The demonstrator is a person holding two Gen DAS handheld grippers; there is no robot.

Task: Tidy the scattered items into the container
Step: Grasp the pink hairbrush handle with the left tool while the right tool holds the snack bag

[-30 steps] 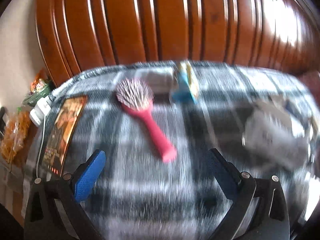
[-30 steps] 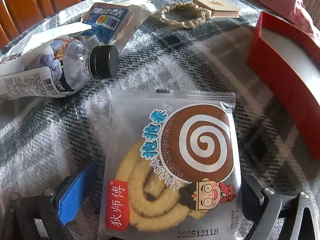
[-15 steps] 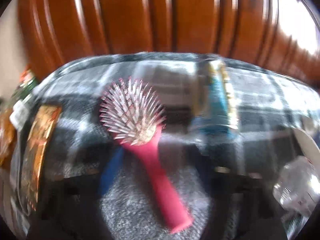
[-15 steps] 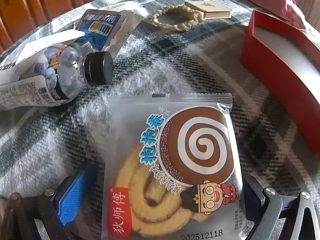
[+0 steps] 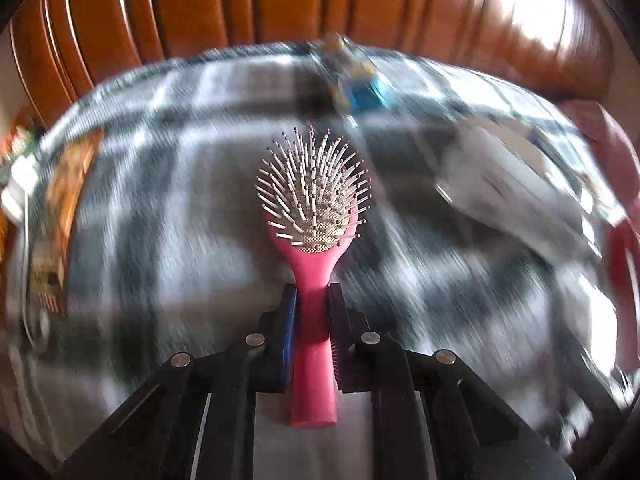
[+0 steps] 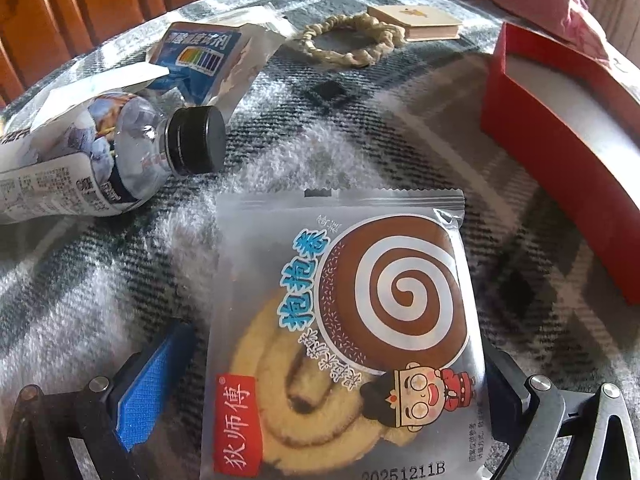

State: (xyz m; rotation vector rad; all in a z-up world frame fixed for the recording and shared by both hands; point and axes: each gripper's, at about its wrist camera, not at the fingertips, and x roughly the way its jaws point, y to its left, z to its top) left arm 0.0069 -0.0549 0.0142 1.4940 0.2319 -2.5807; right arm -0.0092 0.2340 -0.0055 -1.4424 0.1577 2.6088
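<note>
Left jaws: the left gripper (image 5: 313, 296) is squeezing shut on the pink hairbrush (image 5: 314, 264), with both pads pressing on the thin neck of the handle.
Right jaws: the right gripper (image 6: 320, 380) is standing wide open, one finger on each side of the swirl cookie packet (image 6: 344, 340), and the pads are not pressing on it.
Where the brush is: it is sticking straight out in front of the left gripper, bristles facing up, over the plaid blanket (image 5: 160, 240). The blanket is looking smeared and blurry.
How the brush is handling: I am guessing it is light and stiff. The smooth plastic handle could be slipping or twisting, so the neck near the head is looking like a good spot to hold.
How the cookie packet is handling: I am guessing it is light, crinkly and slippery, and the cookie inside could be breaking. Holding it gently by its edges is seeming safest.
Container: the red box (image 6: 560, 160) is sitting open on the blanket, off to the right of the packet. The part showing is looking empty.
Other things waiting: a water bottle (image 6: 120, 160) is lying on its side, next to a blue-and-silver pouch (image 6: 204, 60), a braided hair tie (image 6: 352, 40) and a small card box (image 6: 416, 24).
</note>
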